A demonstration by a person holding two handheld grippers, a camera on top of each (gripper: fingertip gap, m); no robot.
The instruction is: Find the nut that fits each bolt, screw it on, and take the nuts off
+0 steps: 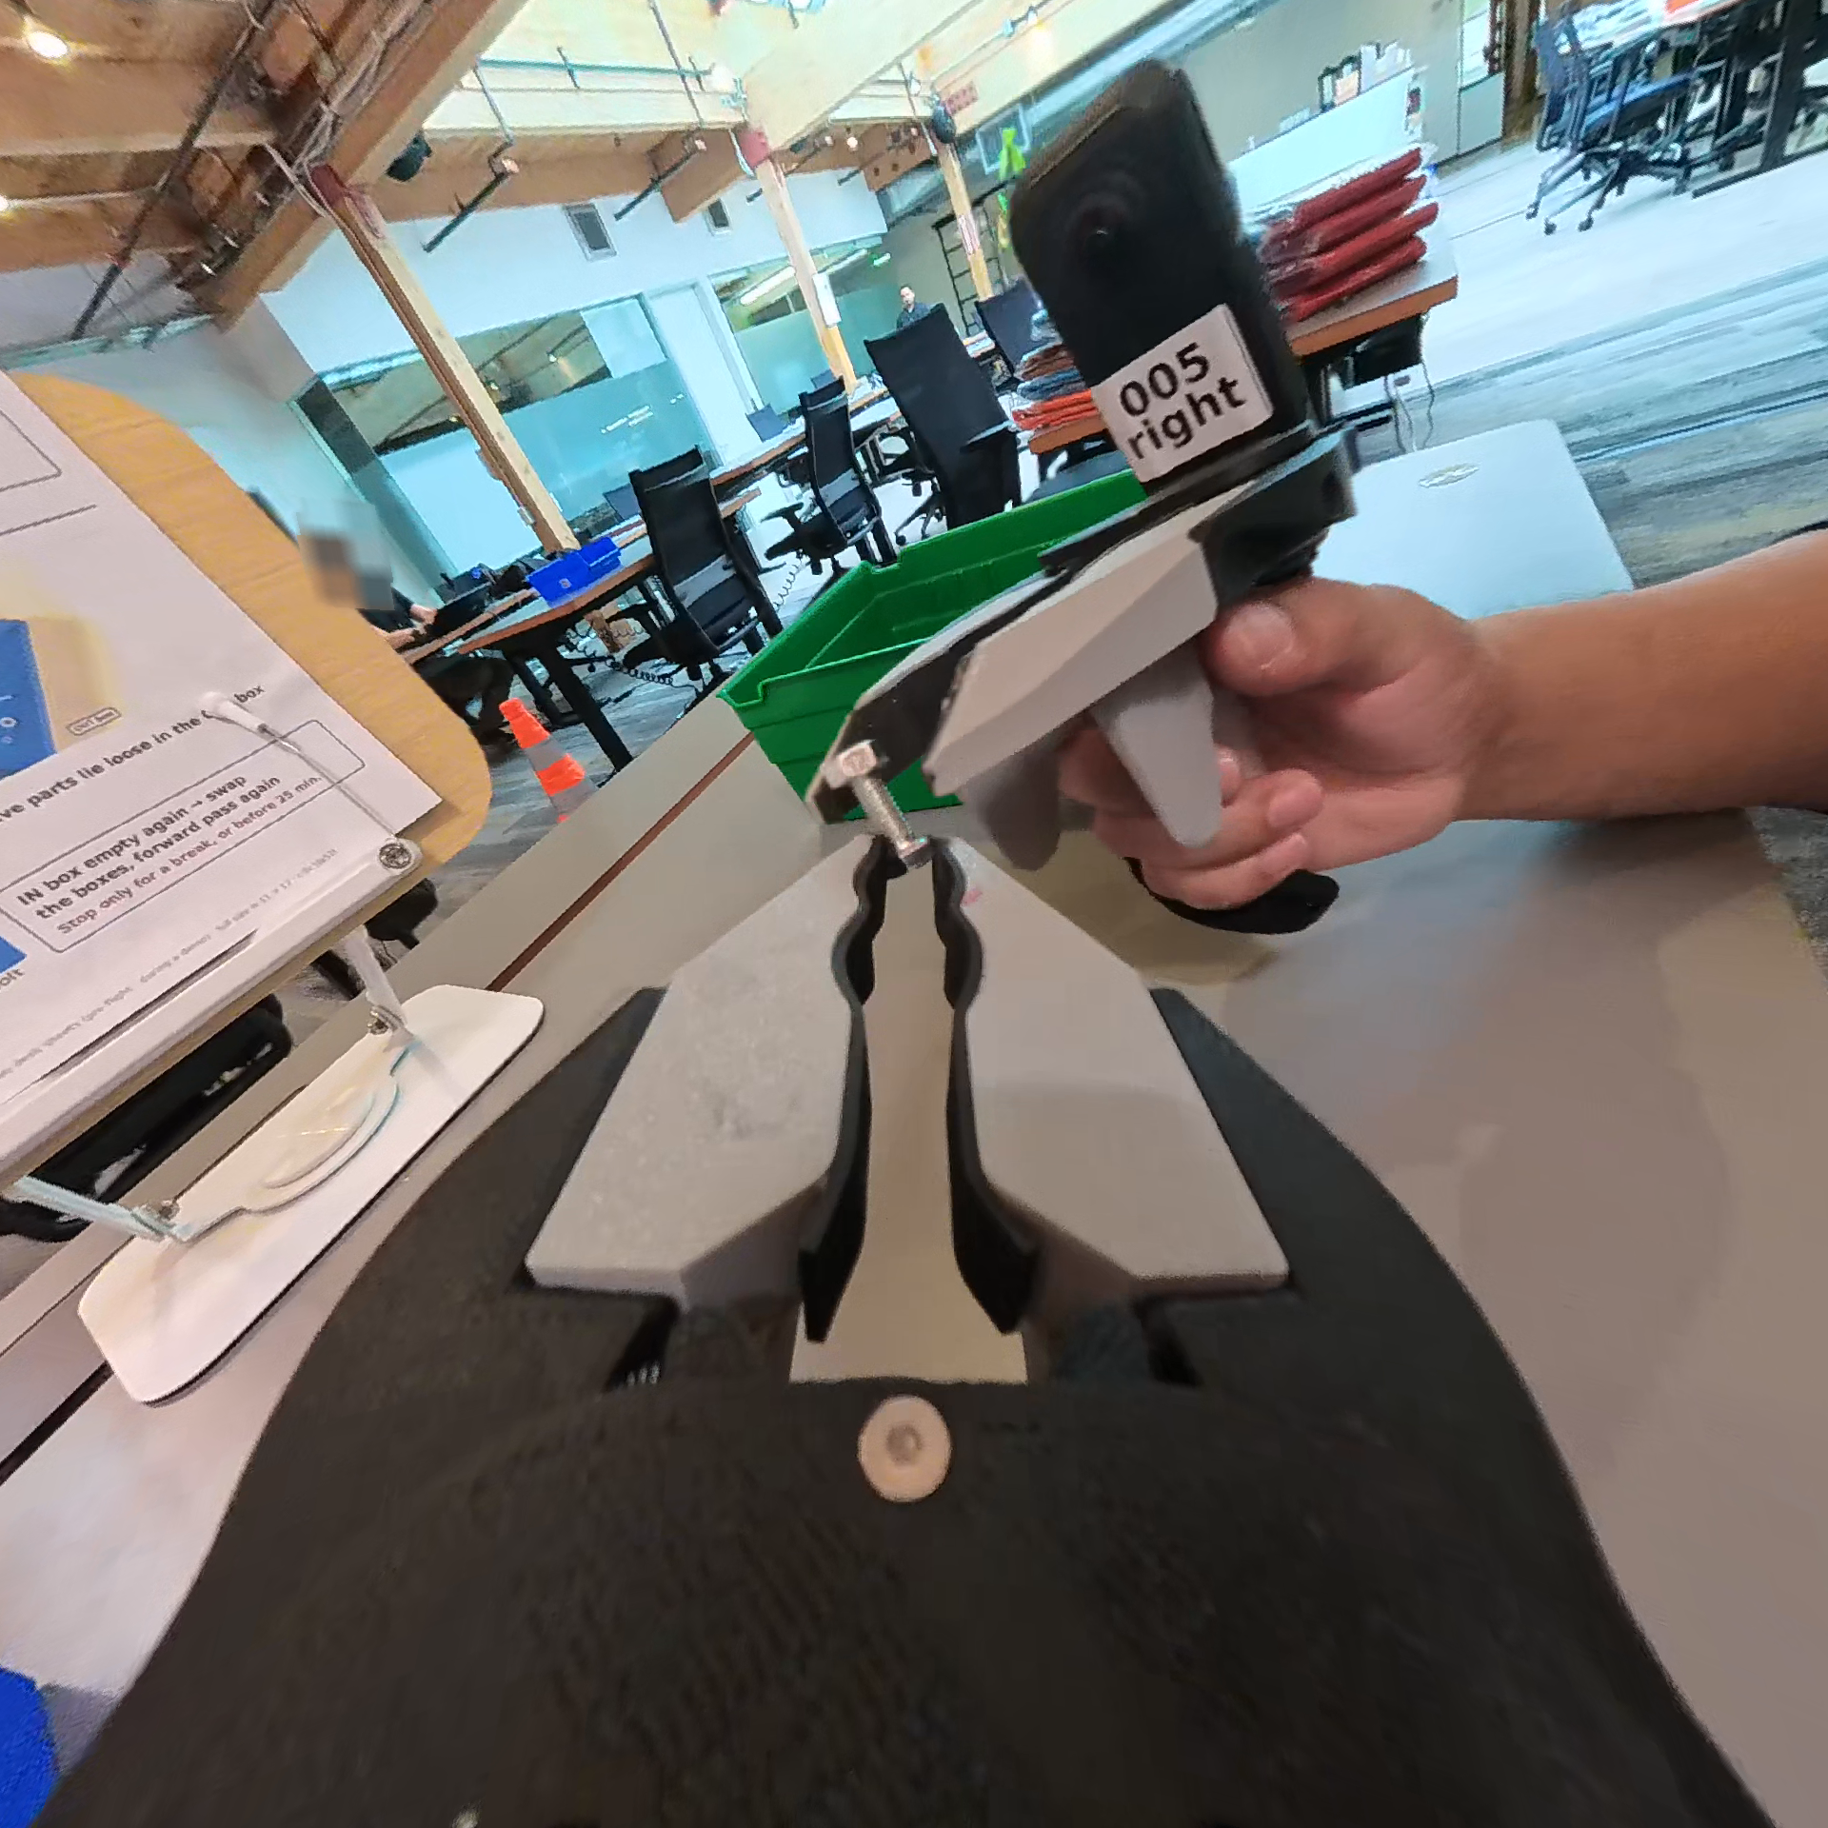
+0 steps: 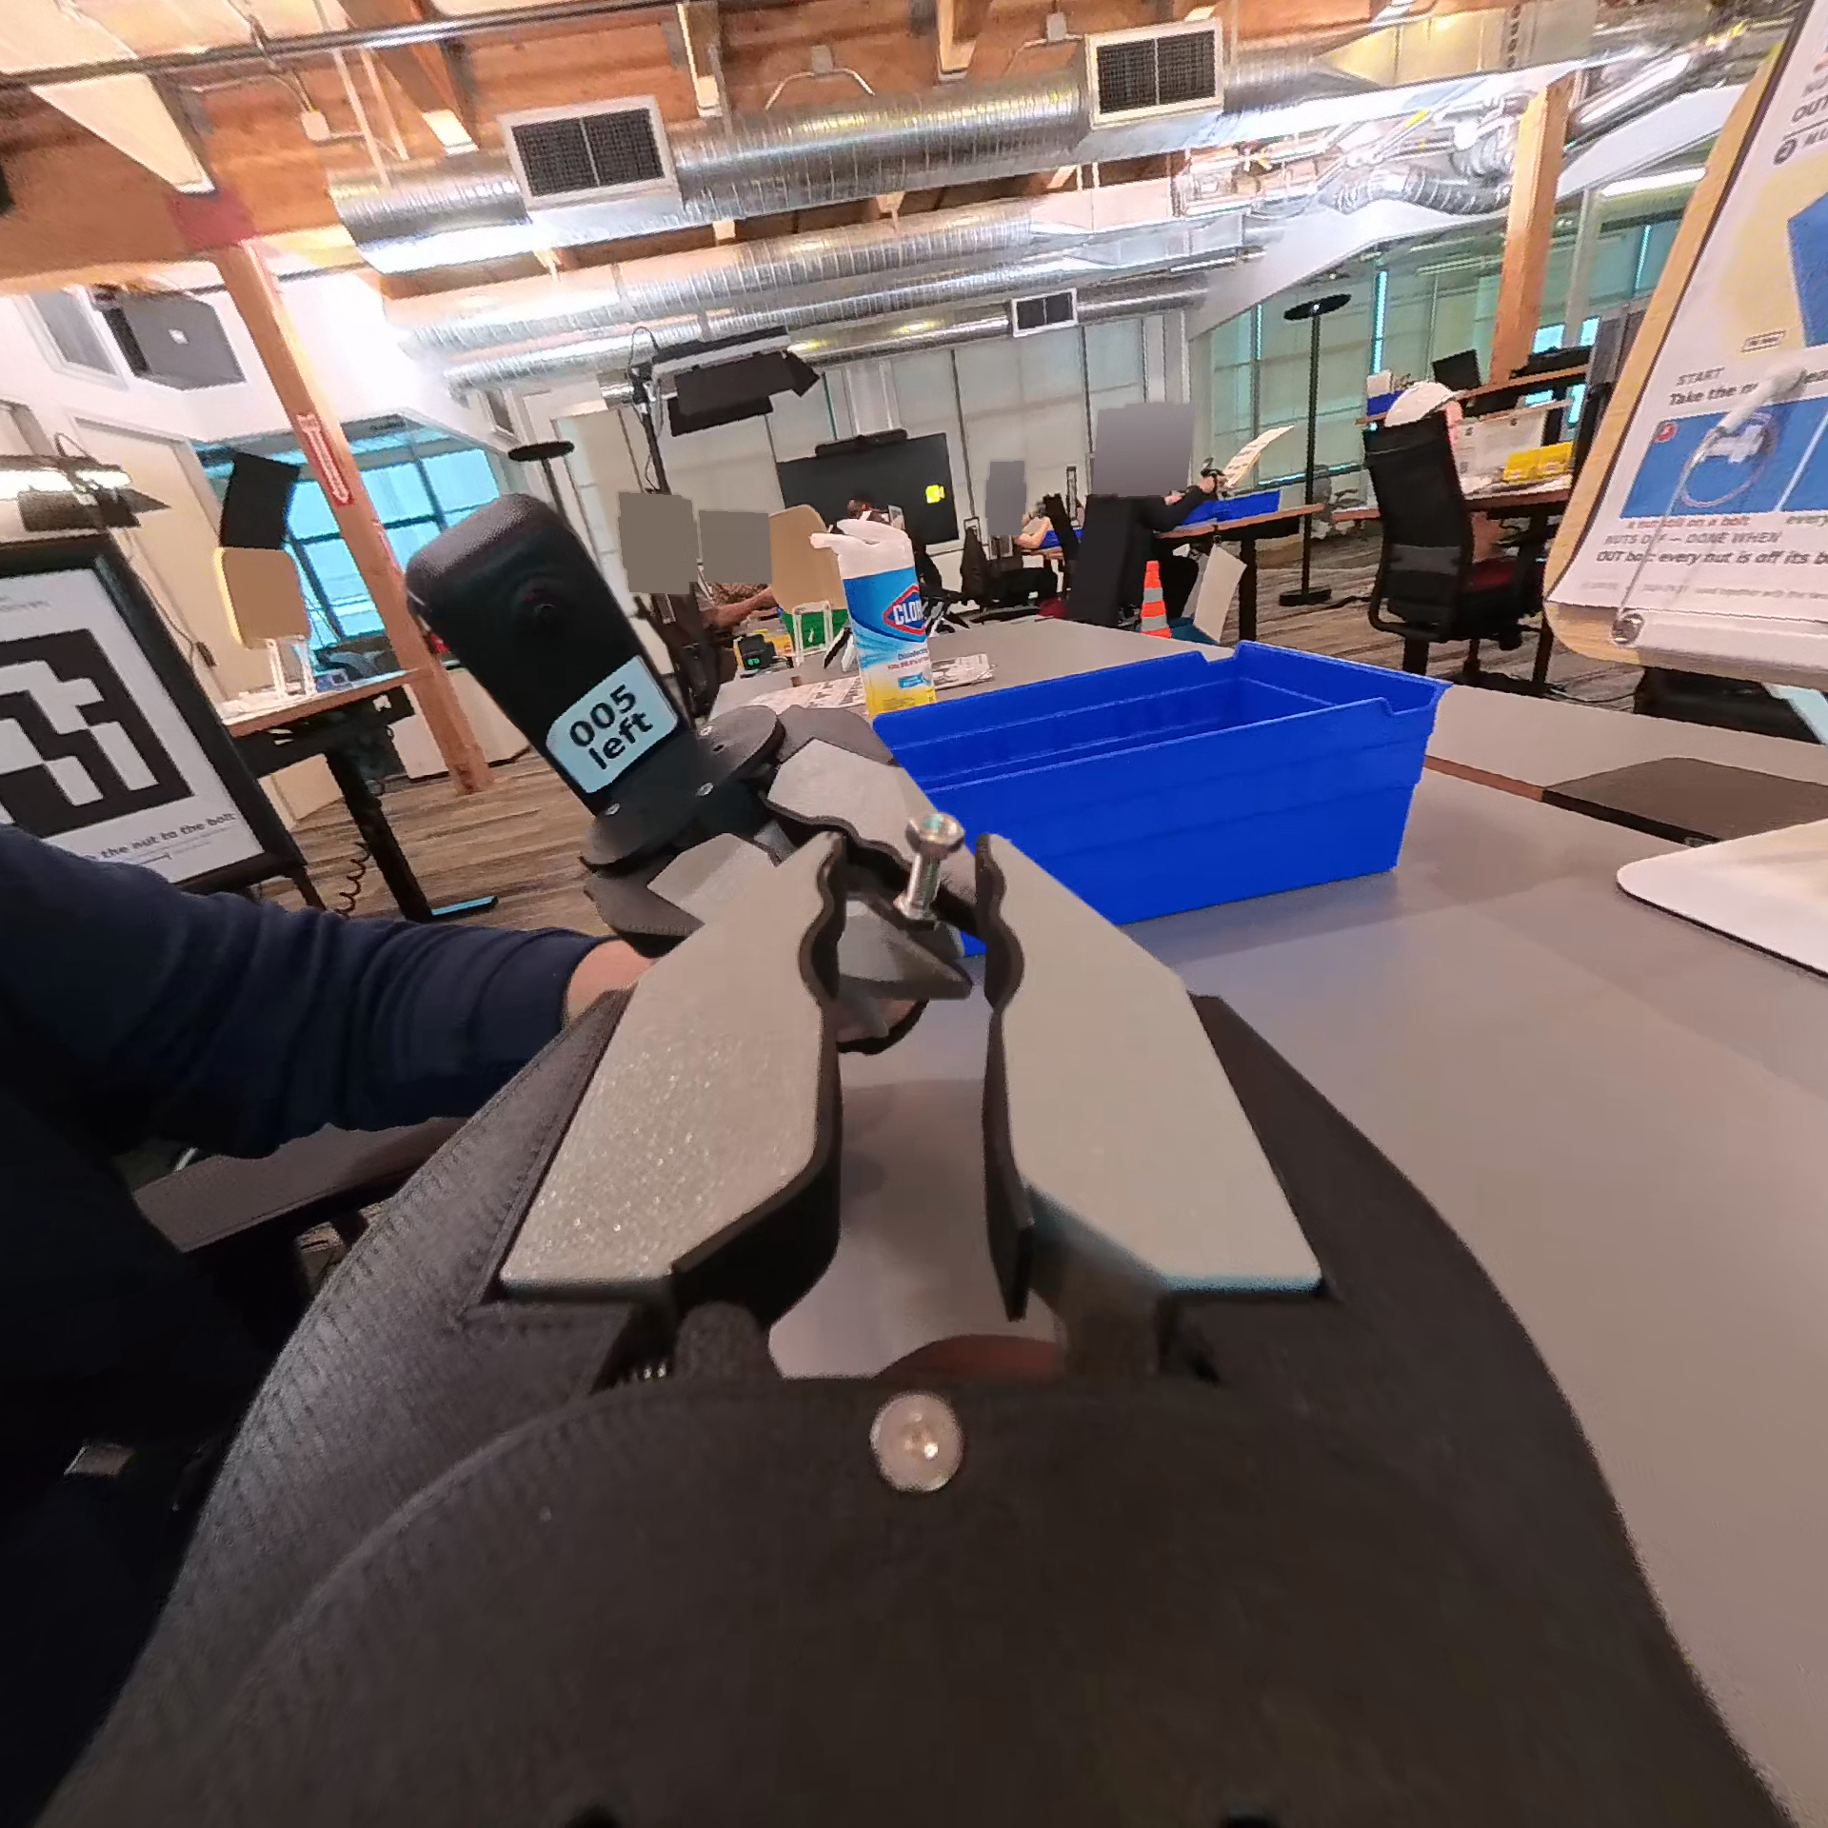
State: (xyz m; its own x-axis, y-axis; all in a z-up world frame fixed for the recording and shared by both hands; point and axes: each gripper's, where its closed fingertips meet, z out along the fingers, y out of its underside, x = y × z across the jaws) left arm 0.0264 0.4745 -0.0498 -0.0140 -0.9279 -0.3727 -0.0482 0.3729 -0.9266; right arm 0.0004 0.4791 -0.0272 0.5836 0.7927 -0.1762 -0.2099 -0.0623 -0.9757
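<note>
Closest to the lens in the left wrist view, the left gripper (image 1: pixel 905 866) had its black-edged fingers (image 1: pixel 856 950) drawn almost together. Only a slim gap ran between them, and the tips pinched the lower end of a small silver bolt (image 1: pixel 885 806). The bolt slanted up and away from those tips, held in the air above the grey table (image 1: pixel 1484 1138). Its upper end sat right against the tip of the right gripper (image 1: pixel 841 791), which came in from the right, gripped by a bare hand (image 1: pixel 1335 732).

In the right wrist view, the right gripper (image 2: pixel 905 890) was parted, a clear gap between its two fingers (image 2: pixel 821 890). The bolt's upper end stood in that gap, nearer the right-hand finger. Whether either finger touched it, I couldn't tell! It had no closed hold on anything. Whether a nut rode on the thread I couldn't say either.

Just behind the right gripper's tip, as the left wrist camera saw it, sat a green bin (image 1: pixel 841 633). Beyond and to the right of the right gripper's own fingers stood a blue bin (image 2: pixel 1187 781), with a wipes canister (image 2: pixel 885 633) farther back. A dark sleeve (image 2: pixel 247 989) reached in from the left behind the left gripper. Off to the left gripper's left side an instruction sheet on a stand (image 1: pixel 198 742) leaned over the table.
</note>
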